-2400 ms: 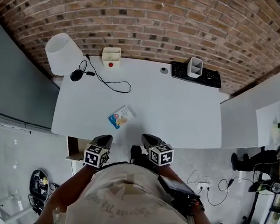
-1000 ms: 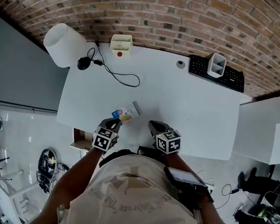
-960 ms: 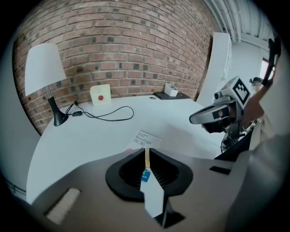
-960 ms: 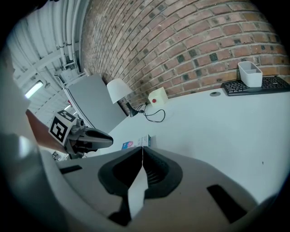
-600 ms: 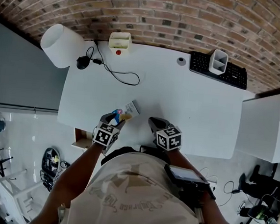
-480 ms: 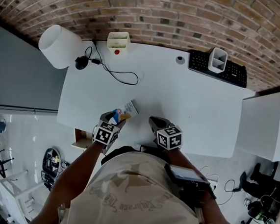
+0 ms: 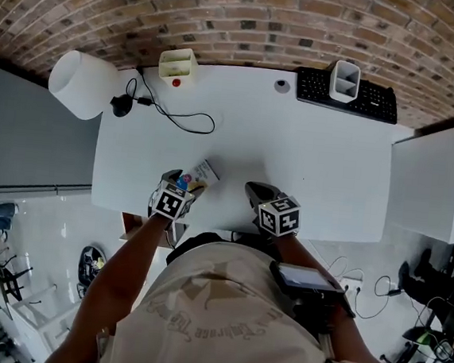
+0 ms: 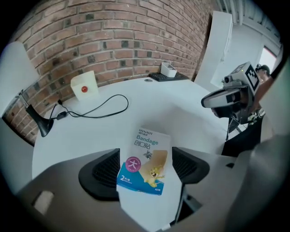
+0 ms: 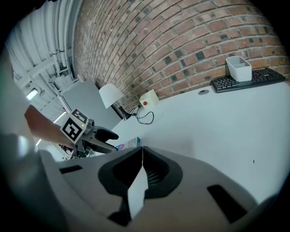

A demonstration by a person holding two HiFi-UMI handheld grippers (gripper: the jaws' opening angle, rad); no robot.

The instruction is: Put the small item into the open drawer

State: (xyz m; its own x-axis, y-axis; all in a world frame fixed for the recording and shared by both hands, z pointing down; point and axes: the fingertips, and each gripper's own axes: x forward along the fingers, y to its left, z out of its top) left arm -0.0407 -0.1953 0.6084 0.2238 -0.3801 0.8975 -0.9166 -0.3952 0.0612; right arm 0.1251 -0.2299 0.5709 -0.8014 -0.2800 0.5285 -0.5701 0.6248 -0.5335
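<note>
a: head view, what is seen?
b: the bandage box (image 7: 201, 173) is seen lying on the white counter (image 7: 310, 153) near its front edge, at the left tool (image 7: 183, 183).
a: left gripper view?
b: its jaws have just been opened wide. the box is left between them, not gripped.
a: right gripper view?
b: the right tool (image 9: 142, 152) is closed, with nothing held.

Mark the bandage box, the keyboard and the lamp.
bandage box (image 8: 145, 161), left gripper view, printed top face.
keyboard (image 7: 378, 110), head view, its right end.
lamp (image 7: 78, 84), head view, white shade.
</note>
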